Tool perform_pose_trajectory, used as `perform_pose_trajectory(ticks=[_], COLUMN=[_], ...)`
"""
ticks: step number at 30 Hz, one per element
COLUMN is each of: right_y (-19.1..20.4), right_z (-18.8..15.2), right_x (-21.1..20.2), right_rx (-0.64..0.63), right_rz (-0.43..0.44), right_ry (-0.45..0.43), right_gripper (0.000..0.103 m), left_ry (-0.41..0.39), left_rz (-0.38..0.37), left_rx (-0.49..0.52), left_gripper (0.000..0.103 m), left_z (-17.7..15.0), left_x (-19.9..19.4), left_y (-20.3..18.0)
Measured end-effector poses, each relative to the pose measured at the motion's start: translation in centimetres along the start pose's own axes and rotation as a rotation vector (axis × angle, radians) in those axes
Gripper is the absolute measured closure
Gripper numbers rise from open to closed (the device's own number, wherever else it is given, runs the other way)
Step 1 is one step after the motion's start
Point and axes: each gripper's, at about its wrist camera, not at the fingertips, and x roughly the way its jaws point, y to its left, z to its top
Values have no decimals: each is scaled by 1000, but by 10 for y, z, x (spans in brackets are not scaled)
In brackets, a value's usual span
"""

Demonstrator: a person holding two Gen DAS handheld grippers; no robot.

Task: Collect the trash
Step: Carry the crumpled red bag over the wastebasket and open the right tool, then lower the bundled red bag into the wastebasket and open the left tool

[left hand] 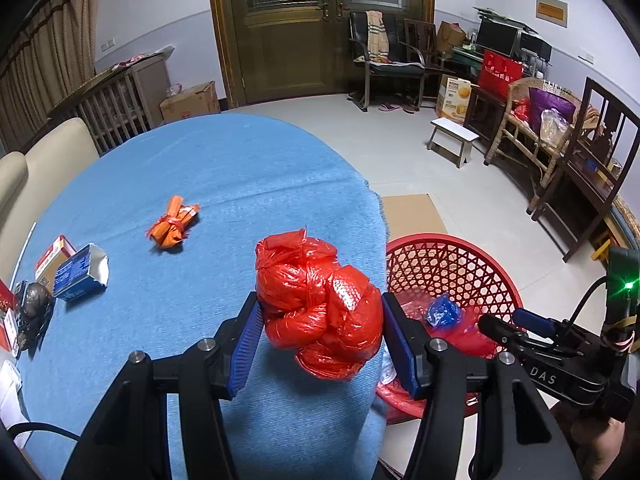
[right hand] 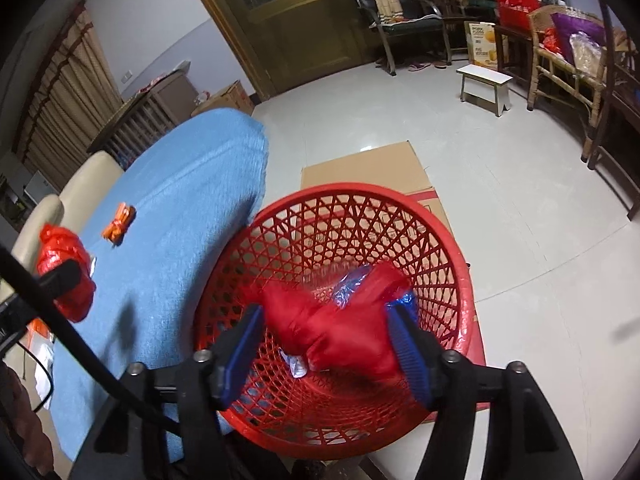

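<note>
Blue cloth (left hand: 224, 184) was seen spread over the surface, with small cartons (left hand: 76, 266) lying at its left edge and an orange wrapper bundle (left hand: 173, 224) further in. Near the cloth's right edge, a knotted red plastic bag (left hand: 320, 304) was held by the left gripper (left hand: 320, 340), its blue-padded jaws pressed against the bag on both sides. Just beside the surface, to the right and lower down on the floor, a red lattice basket (left hand: 452, 264) was set, partly on flattened cardboard (right hand: 360, 168). Inside it a second red bag (right hand: 344, 328) was found, blurred, with blue plastic (right hand: 360, 280) showing against it. The right gripper (right hand: 328, 344) was held over the basket, its jaws parted on either side of that bag; the right jaw appeared close to it, though contact could not be told through the blur.
</note>
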Motion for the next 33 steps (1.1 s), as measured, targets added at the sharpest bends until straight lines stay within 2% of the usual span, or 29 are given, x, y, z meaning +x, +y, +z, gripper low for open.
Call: perform_pose_trajectory(ticks=[5, 17, 20, 24, 26, 28, 30, 33], right_y=[-5, -48, -56, -68, -73, -77, -79, -79], right_z=[3, 15, 17, 19, 21, 24, 24, 25], right_x=[-5, -38, -45, -51, -55, -58, -60, -59], right_rx=[28, 177, 200, 234, 247, 252, 257, 259], right_rz=[-1, -4, -18, -25, -31, -35, -38, -38], right_ry=[-34, -143, -172, -197, -208, -213, -219, -217], right_gripper=[33, 32, 32, 32, 32, 32, 32, 32], left_ry=[3, 20, 52, 104, 142, 164, 175, 181], left_rz=[-26, -130, -190, -220, -238, -256, -284, -326], left_rx=[14, 89, 96, 104, 106, 97, 69, 16], left_gripper=[43, 43, 41, 40, 38, 28, 23, 21], left_z=[2, 9, 10, 10, 8, 6, 6, 7], left_x=[3, 9, 16, 31, 38, 41, 42, 42], left_y=[-11, -59, -68, -82, -87, -86, -80, -68])
